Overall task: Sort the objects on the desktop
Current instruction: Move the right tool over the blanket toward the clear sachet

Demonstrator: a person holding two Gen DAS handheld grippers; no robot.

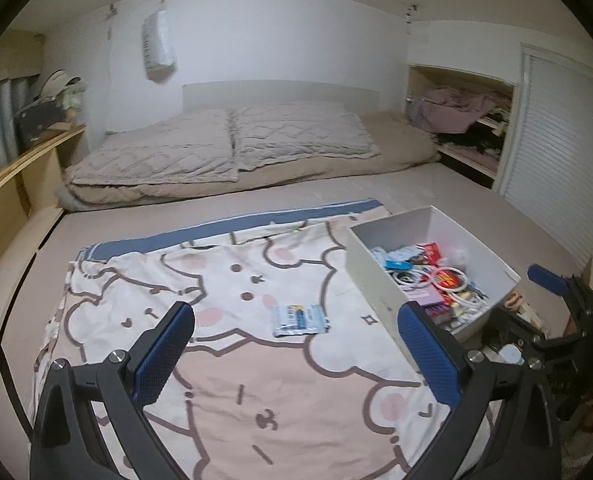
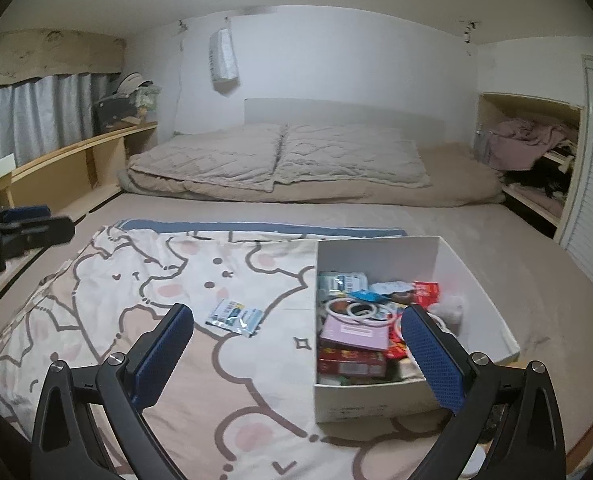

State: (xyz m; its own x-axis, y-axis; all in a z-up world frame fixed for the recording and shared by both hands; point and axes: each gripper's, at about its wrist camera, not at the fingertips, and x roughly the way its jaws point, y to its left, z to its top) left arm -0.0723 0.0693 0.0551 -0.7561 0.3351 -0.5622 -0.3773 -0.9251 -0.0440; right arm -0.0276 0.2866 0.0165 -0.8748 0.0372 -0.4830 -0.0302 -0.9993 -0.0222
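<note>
Your left gripper (image 1: 296, 354) hangs above the cartoon bear blanket (image 1: 224, 360), its blue-padded fingers (image 1: 164, 354) spread wide with nothing between them. Straight ahead of it, lying flat on the blanket, is a small silvery foil packet (image 1: 301, 319) with blue and yellow print. It sits clear of both fingers, out in front of the gap and apart from the box.

To your right stands the white storage box (image 1: 380, 280), set on the blanket's right edge. It is crowded: white coiled cables (image 1: 450, 280), a red packet (image 1: 430, 254), a pale purple card (image 1: 432, 298) and other small bits too jumbled to name.

Your right gripper (image 2: 296, 354) is also spread wide and holding nothing. Its right finger (image 2: 432, 354) reaches over the near right corner of the white storage box (image 2: 376, 404), while the left one is over the blanket (image 2: 176, 280). From this side the foil packet (image 2: 235, 317) lies just left of the box, separated from its wall by a strip of blanket. Inside the box you can make out a pink card (image 2: 354, 334), a red carton (image 2: 352, 362) and white cable rings (image 2: 362, 312).

Beyond the blanket, two quilted pillows (image 1: 224, 144) lie side by side at the head of the bed.
</note>
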